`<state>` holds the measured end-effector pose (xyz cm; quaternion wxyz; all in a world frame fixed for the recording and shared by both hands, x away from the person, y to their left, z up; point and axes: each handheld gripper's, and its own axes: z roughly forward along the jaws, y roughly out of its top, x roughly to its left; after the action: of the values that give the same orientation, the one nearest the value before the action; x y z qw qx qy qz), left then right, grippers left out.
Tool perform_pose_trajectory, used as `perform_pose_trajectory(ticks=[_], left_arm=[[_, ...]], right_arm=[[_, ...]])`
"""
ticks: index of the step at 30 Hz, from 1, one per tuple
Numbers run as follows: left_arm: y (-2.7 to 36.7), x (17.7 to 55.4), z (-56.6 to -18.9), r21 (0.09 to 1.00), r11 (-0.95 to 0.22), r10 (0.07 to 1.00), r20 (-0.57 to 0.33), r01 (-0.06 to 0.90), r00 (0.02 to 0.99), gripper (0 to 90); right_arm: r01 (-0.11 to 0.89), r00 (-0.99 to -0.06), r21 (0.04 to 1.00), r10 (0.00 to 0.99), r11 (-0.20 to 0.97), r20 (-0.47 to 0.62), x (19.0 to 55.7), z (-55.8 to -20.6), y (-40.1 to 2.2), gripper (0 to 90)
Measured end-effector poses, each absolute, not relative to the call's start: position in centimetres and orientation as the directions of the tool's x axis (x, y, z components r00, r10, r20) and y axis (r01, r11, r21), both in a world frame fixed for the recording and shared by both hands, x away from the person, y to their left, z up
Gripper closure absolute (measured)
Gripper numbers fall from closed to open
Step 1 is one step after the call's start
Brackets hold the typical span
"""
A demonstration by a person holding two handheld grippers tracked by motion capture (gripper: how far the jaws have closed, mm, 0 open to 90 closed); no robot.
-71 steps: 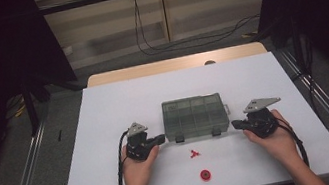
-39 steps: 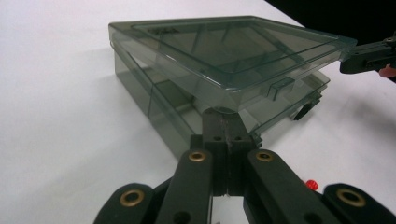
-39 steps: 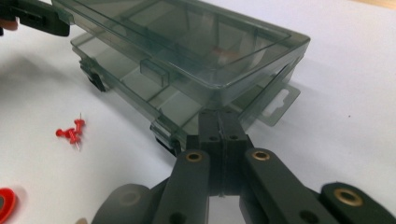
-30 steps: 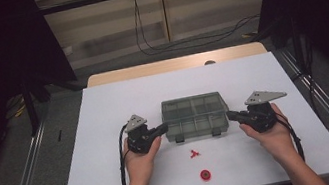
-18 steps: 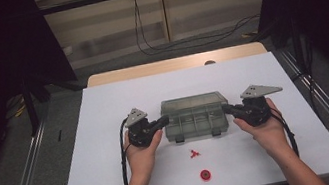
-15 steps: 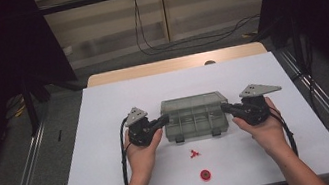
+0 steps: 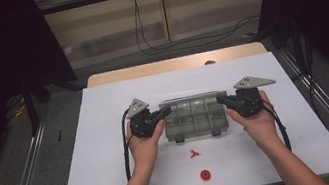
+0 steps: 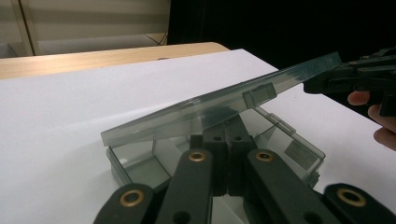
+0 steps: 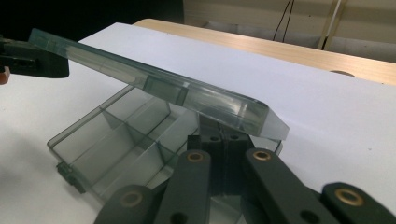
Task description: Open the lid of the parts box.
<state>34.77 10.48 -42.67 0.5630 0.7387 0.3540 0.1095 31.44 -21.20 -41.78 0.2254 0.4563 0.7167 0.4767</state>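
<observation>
A grey see-through compartment box point(image 7: 197, 123) lies mid-table, its base point(image 8: 285, 147) point(image 9: 112, 140) divided into several cells. Its lid point(image 7: 192, 103) point(image 8: 219, 106) point(image 9: 154, 81) is tilted up on the side near the person, hinged at the far side. My left gripper point(image 7: 165, 110) point(image 8: 228, 129) is shut, its tips tucked under the lid's left end. At the right end my right gripper point(image 7: 221, 99) point(image 9: 218, 134) is shut too, likewise under the lid. Each gripper view shows the other gripper, the right one point(image 8: 348, 78) and the left one point(image 9: 32, 59), at the lid's far end.
A small red piece point(image 7: 193, 154) and a red round part point(image 7: 205, 174) lie on the white sheet point(image 7: 108, 162) in front of the box. A wooden tabletop strip point(image 7: 173, 64) runs behind the sheet. Metal rails flank the table.
Both grippers came inward to the box's ends and rose a little. The lid, flat before, now stands lifted at its near edge.
</observation>
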Motion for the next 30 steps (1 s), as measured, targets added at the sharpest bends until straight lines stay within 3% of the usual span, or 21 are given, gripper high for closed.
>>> perform_pose_trajectory(ticks=[12, 17, 24, 28, 30], left_arm=[[10.7, 35.8, -42.0, 0.919, -0.104, 0.672, -0.217, 0.381, 0.708, 90.0], [11.9, 35.9, -42.1, 0.922, -0.091, 0.680, -0.219, 0.377, 0.700, 81.1], [12.6, 36.1, -42.2, 0.920, -0.079, 0.672, -0.234, 0.383, 0.702, 58.2], [11.9, 36.7, -42.1, 0.906, -0.108, 0.695, -0.226, 0.410, 0.682, 28.5], [11.7, 37.1, -42.1, 0.893, -0.106, 0.710, -0.239, 0.437, 0.662, 7.5]], right_arm=[[0.432, -0.462, 0.895, 0.880, 0.110, 0.115, 32.6, -41.6, -21.2, 90.0], [0.438, -0.452, 0.896, 0.879, 0.071, 0.151, 33.3, -41.3, -21.5, 90.0], [0.440, -0.446, 0.895, 0.883, 0.075, 0.145, 34.0, -40.9, -21.4, 90.0], [0.443, -0.447, 0.893, 0.884, 0.082, 0.140, 34.3, -40.7, -21.2, 90.0], [0.439, -0.446, 0.895, 0.884, 0.082, 0.138, 34.4, -40.5, -21.1, 90.0]])
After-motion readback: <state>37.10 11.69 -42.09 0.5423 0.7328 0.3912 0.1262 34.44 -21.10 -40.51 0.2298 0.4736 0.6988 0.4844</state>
